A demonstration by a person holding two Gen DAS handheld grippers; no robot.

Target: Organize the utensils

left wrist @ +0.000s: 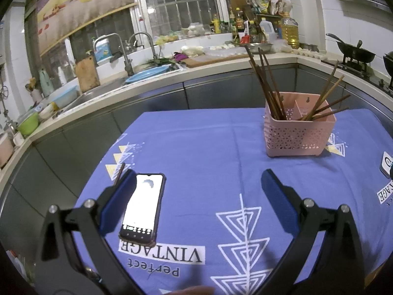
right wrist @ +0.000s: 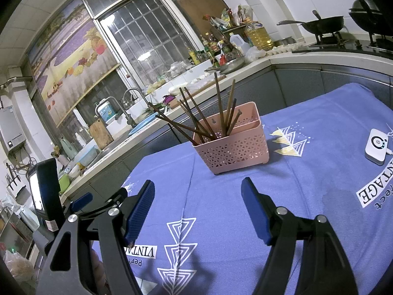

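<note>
Pink plastic, pierced with a lattice, makes up the utensil caddy that stands on the blue-clothed tabletop, and everything else is best placed from it. Dark wooden chopsticks already stand in its compartments, one bunch leaning toward the sink side and another fanned toward the stove side. One more chopstick seems to lie on the cloth well short of the caddy, its tip showing just past the left tongs' finger; most of it is hidden.

Both tools hover on the near side of the caddy, apart from it. The left tongs are spread wide with nothing between them; the right tongs are likewise spread and empty. My reading is that the sorting is nearly done and the step in hand is fetching what remains. That calls for the left tongs to swing toward the stray stick, close on it near the middle, and lift it over the caddy's rim.

A lit phone lies just beside that stick, between it and the caddy, and could be nudged. A small white device sits off to the caddy's stove side, out of the way.
</note>
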